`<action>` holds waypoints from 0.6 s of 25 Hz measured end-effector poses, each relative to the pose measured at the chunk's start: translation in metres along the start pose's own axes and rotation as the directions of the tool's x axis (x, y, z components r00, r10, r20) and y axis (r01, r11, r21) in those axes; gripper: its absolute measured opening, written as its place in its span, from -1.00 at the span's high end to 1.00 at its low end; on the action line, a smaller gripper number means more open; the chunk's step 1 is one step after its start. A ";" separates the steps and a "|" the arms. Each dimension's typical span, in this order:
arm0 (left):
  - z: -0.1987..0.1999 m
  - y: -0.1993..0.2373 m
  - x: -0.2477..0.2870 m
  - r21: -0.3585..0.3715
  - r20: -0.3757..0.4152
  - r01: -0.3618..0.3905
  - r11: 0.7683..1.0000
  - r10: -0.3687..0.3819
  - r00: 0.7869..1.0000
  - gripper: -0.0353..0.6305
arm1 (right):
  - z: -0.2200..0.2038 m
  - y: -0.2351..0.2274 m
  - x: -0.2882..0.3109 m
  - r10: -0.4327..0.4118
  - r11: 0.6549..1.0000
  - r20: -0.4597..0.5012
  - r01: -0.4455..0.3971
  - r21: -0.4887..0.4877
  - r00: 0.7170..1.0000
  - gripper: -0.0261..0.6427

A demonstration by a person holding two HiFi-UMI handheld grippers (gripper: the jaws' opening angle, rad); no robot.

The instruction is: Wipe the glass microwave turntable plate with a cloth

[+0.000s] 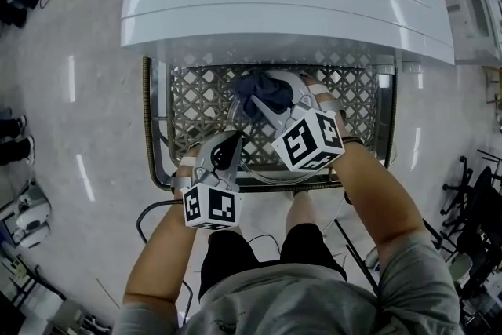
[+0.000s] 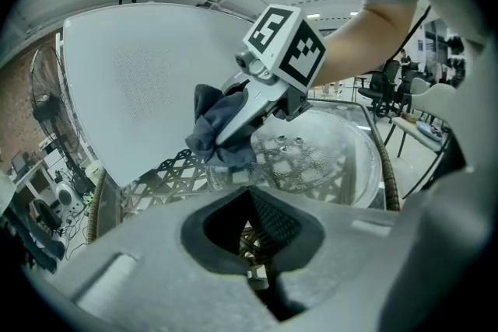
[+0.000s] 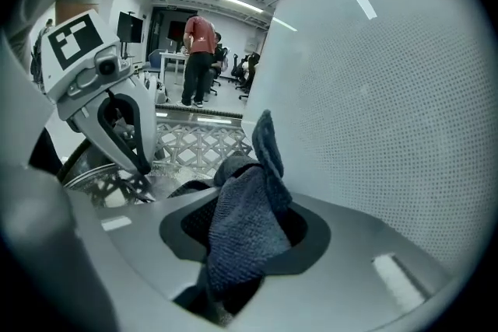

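Closest in, along the bottom edge of the head view: grey shirt (image 1: 314, 310) and two bare forearms reaching up the frame. Just above, lower centre, the left gripper (image 1: 234, 140), marker cube (image 1: 210, 208) toward the lens and fingers aimed at the top of the frame. Jaws drawn in on the near rim of the glass turntable plate (image 2: 342, 159), pinching the glass, with the weave underneath seen straight through it in the left gripper view.

Right of centre, the right gripper (image 1: 265, 102), slanting up and to the left. Jaws clamped tight on a bunched dark blue cloth (image 3: 245, 221).

Now the plate itself. Sitting mid-frame in the head view on a lattice table (image 1: 353, 102), directly below a big white appliance (image 1: 282, 4) that fills the top of the frame. Round, so no long axis to call. Dished face up, small raised nubs showing near its middle. Fills the centre and right of the left gripper view, rim curving off toward the right edge.

And the cloth. In the right gripper view, a wad running from the jaws at lower centre up the frame, long axis near vertical, one loose corner standing up toward the top. In the left gripper view, down at the plate's left side and looking to touch the glass there. Beside it in the right gripper view, at the left, the other gripper's fingers meeting on the rim.
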State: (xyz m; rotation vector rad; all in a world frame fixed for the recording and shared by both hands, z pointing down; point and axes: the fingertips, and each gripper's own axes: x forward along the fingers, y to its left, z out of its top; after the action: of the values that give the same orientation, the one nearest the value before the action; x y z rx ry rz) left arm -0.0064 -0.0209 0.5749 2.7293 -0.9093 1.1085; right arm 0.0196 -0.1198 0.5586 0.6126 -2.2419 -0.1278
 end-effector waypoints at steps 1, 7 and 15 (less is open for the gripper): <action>0.000 0.000 0.000 -0.002 0.000 -0.002 1.000 0.002 1.000 0.90 | -0.005 -0.003 -0.003 -0.005 1.000 -0.007 0.005 0.004 1.000 0.51; 0.001 0.001 0.000 -0.007 -0.002 -0.010 1.000 0.010 1.000 0.90 | -0.042 -0.026 -0.035 -0.049 0.998 -0.071 0.051 0.038 0.996 0.51; 0.002 0.002 -0.001 -0.009 -0.005 -0.016 1.000 0.016 1.000 0.90 | -0.082 -0.041 -0.076 -0.090 0.995 -0.163 0.097 0.033 0.983 0.51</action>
State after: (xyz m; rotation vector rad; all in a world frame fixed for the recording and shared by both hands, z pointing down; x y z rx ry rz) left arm -0.0064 -0.0227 0.5723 2.7154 -0.9342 1.1108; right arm 0.1384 -0.1119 0.5518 0.7253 -2.0649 -0.0766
